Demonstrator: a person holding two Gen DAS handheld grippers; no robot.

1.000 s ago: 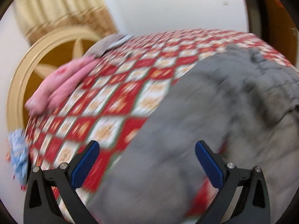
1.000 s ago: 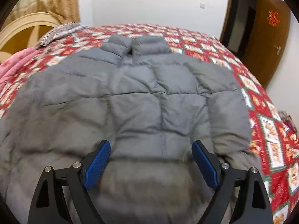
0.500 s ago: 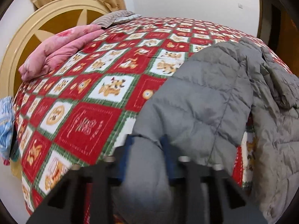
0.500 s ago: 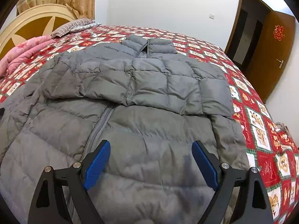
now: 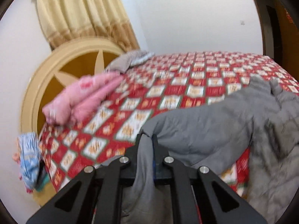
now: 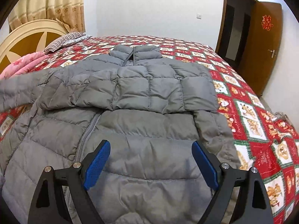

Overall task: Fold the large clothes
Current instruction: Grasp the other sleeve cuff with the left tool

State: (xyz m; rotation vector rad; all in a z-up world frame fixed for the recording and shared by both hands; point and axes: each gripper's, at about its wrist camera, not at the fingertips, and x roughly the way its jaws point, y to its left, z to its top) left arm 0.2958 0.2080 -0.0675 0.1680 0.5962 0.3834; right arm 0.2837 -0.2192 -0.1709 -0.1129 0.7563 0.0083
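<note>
Jacket [image 6: 149, 97], grey and quilted, lies front-up on the bed [image 6: 252, 115] with one sleeve already across its chest; left tongs [image 5: 147, 140] pinch the other sleeve's cuff, likely to fold it across too, while right tongs [image 6: 151, 168] hover open above the hem.

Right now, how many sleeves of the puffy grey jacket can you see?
2. One sleeve lies folded across the grey quilted jacket's chest; the other sleeve stretches left, its cuff pinched in the left gripper.

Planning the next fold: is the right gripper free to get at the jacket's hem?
Probably yes: the right gripper hangs open just over the grey jacket, nothing between them.
</note>
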